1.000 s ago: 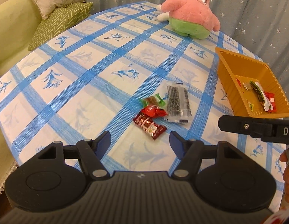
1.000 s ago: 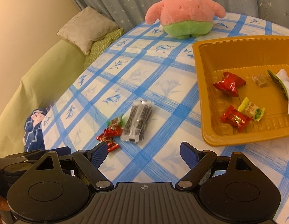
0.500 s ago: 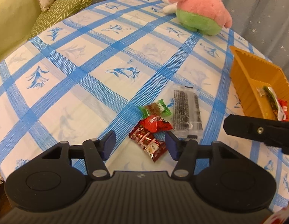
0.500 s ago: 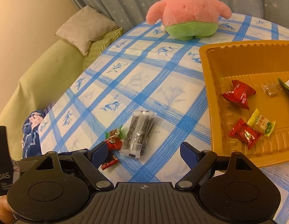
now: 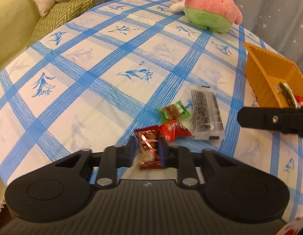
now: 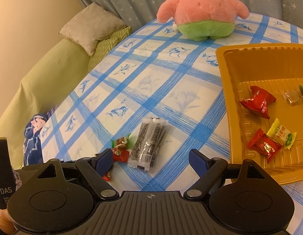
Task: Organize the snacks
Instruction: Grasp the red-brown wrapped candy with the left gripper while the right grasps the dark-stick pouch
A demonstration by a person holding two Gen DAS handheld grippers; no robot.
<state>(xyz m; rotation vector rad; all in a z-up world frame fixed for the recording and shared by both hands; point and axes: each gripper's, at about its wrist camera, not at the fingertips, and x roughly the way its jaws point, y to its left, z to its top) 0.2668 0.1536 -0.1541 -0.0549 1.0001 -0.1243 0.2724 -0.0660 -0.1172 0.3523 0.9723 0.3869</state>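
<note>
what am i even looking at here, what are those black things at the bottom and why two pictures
There is no robot arm: a person holds a two-finger grabbing tool in each hand, and each tool carries a wide-angle camera looking along its fingers. One picture is the left tool's view, the other the right's.

The left tool has just closed on a dark red snack packet lying on the blue-checked tablecloth. The right tool is open and holds nothing.

Still loose on the cloth: a green-ended candy, a red candy and a clear packet of dark sticks. The orange tray already holds several candies. A pink plush toy sits at the back.
</note>
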